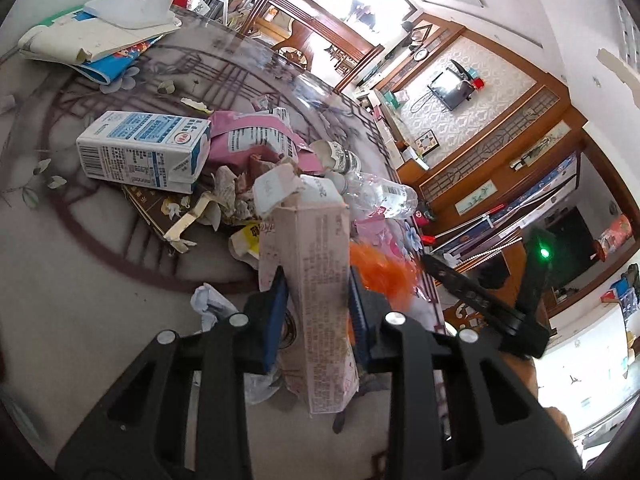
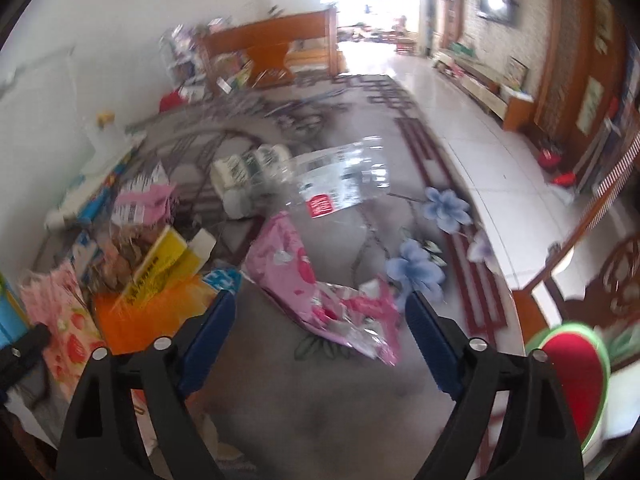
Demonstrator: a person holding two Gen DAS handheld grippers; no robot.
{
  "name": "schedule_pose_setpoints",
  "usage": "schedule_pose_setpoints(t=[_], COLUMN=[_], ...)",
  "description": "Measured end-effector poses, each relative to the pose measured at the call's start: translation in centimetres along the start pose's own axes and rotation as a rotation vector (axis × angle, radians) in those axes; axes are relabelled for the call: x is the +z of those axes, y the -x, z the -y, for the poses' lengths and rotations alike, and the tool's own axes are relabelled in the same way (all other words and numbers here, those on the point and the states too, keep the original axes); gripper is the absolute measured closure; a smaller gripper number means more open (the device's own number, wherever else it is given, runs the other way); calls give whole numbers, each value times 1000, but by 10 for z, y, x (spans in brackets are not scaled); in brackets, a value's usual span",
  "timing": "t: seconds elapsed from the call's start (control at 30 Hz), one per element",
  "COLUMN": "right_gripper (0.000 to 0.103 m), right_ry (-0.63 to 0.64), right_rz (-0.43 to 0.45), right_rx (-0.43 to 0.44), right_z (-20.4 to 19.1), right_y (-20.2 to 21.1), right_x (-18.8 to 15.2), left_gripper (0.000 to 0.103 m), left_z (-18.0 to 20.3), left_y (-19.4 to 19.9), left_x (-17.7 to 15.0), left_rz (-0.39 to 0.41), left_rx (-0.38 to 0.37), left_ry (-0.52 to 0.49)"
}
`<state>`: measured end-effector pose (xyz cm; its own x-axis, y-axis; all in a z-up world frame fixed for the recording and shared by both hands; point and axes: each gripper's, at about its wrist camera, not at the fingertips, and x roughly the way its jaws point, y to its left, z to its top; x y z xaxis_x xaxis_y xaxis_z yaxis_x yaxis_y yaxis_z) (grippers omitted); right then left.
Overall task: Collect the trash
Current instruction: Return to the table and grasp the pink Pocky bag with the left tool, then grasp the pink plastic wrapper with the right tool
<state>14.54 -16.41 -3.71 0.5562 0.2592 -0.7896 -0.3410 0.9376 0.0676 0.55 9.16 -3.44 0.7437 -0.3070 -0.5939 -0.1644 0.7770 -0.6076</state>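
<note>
My left gripper (image 1: 318,300) is shut on a tall pink strawberry carton (image 1: 316,276) with a torn-open top, held upright above the table. Behind it lies a heap of trash: a blue-and-white milk carton (image 1: 140,152), a pink bag (image 1: 256,136) and a clear plastic bottle (image 1: 380,196). My right gripper (image 2: 320,308) stands open over a crumpled pink wrapper (image 2: 320,292) that lies between its blue pads without touching them. The clear bottle (image 2: 340,180), an orange bag (image 2: 152,312) and a yellow wrapper (image 2: 164,264) lie nearby. The held carton (image 2: 60,312) shows at the left edge.
The table (image 2: 300,400) carries a grey floral cloth under glass; its rim (image 2: 492,248) runs along the right. Books and a white stand (image 1: 132,0) sit at the far side. A wooden chair (image 2: 608,280) and a watermelon-patterned object (image 2: 576,380) are at the right.
</note>
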Motion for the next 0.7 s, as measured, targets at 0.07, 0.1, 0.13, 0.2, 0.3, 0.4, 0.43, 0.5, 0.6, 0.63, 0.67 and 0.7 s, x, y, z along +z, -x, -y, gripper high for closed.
schedule_pose_setpoints(t=[0.07, 0.1, 0.13, 0.2, 0.3, 0.4, 0.43, 0.5, 0.6, 0.63, 0.67, 0.7], right_gripper=[17, 17, 17, 17, 17, 17, 17, 17, 17, 17, 17, 19], right_ry=[66, 83, 114, 152, 170, 143, 128, 110, 109, 111, 114, 119], right_rz=[-22, -27, -36, -52, -86, -122, -133, -137, -128, -128, -130, -138], right_rx=[-13, -17, -26, -39, -51, -43, -39, -36, -48, -48, -50, -53], right_z=[-12, -15, -20, -25, -27, -23, -21, -19, -18, -18, -19, -19], right_y=[-13, -17, -24, -34, -51, -64, -68, -70, -71, -72, -73, -76], right_x=[4, 4, 5, 7, 9, 10, 11, 12, 15, 15, 15, 15], left_gripper=[75, 75, 75, 73, 55, 44, 43, 37, 33, 32, 32, 32], left_z=[0, 0, 0, -1, -1, 2, 3, 3, 4, 6, 7, 10], left_y=[-1, -1, -1, -3, -5, -6, -7, -10, -16, -18, -20, -23], left_x=[0, 0, 0, -1, -2, -2, -3, -4, -8, -9, -12, -14], left_rz=[1, 1, 1, 1, 2, 7, 8, 1, -21, -32, -41, -50], left_rx=[4, 4, 3, 3, 1, 9, 11, 12, 27, 33, 43, 58], left_ry=[-4, -4, -2, 2, 5, -12, -15, -16, -19, -26, -36, -54])
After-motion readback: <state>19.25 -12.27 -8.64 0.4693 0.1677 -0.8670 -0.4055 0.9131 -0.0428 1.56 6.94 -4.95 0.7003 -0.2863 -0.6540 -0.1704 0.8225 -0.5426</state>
